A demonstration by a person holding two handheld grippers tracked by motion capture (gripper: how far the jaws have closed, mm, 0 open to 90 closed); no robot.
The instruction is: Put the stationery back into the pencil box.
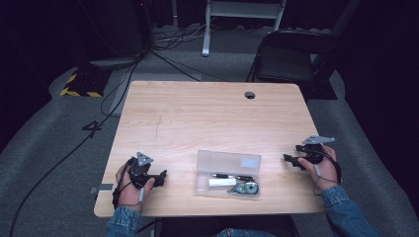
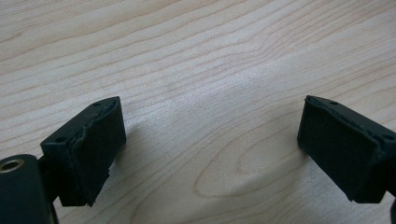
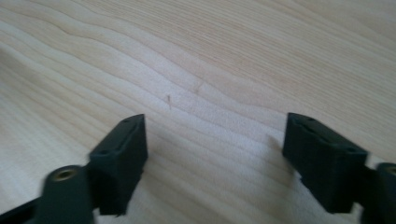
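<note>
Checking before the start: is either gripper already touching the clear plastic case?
No: the clear case lies alone between the left gripper and right gripper, both apart from it.

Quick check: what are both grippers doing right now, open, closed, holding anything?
Left gripper: open, jaws wide apart over bare table, holding nothing.
Right gripper: open, jaws wide apart, holding nothing.

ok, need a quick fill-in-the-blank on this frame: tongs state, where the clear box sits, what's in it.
1. The clear plastic box lies on the wooden table ____ the two hands.
2. Both the left tongs and the right tongs have their jaws ____, with bare wood in the gap.
3. The box's lid is ____, with a pen and other small items inside.
4. Beyond the table's far right corner stands a black folding ____.

Missing words: between; open; shut; chair
</note>
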